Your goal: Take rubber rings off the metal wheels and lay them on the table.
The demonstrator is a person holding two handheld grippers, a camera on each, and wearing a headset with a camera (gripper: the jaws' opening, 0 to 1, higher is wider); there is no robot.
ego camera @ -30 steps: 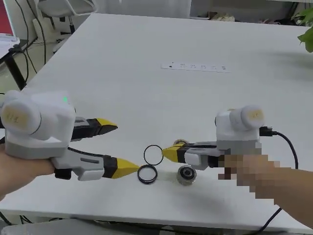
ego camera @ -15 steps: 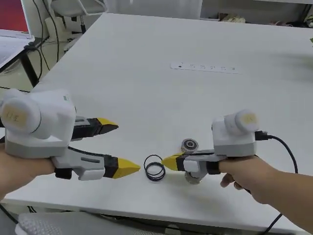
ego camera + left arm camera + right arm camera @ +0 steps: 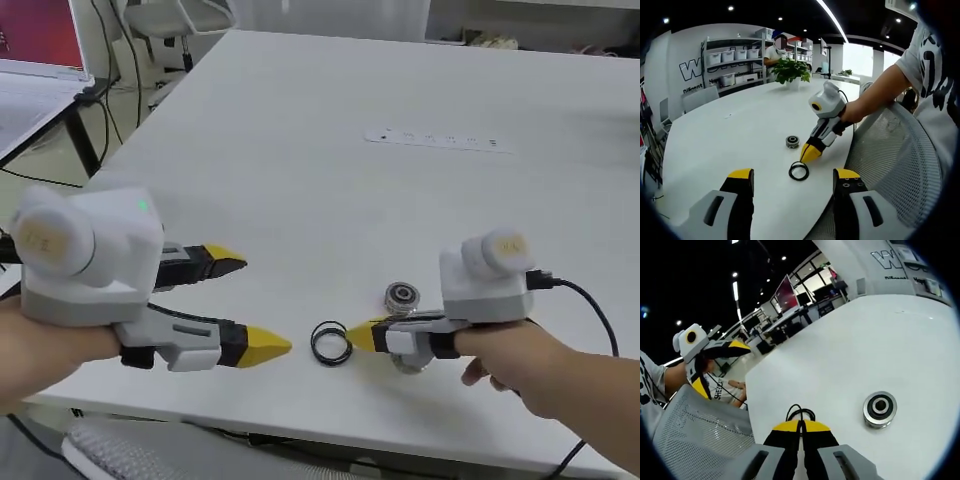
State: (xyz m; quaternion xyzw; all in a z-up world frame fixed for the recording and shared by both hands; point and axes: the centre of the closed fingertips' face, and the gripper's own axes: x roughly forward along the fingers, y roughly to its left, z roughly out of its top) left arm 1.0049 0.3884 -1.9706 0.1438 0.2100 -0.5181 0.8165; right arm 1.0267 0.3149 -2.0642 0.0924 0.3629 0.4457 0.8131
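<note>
Lying just off R gripper (image 3: 358, 336): rings (image 3: 331, 343)

Two grippers meet over black rings at the near edge of a white table (image 3: 330, 200).
The left gripper (image 3: 256, 305) hangs with its yellow-tipped jaws spread wide. The right gripper (image 3: 358, 335) has its jaws pressed together, their tip just beside the stacked rubber rings (image 3: 331, 343) (two at least, overlapping). A bare metal wheel (image 3: 402, 295) lies flat just beyond the right gripper.

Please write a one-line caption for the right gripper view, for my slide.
Shut right gripper points at rubber rings on the white table, metal wheel beside them.
</note>
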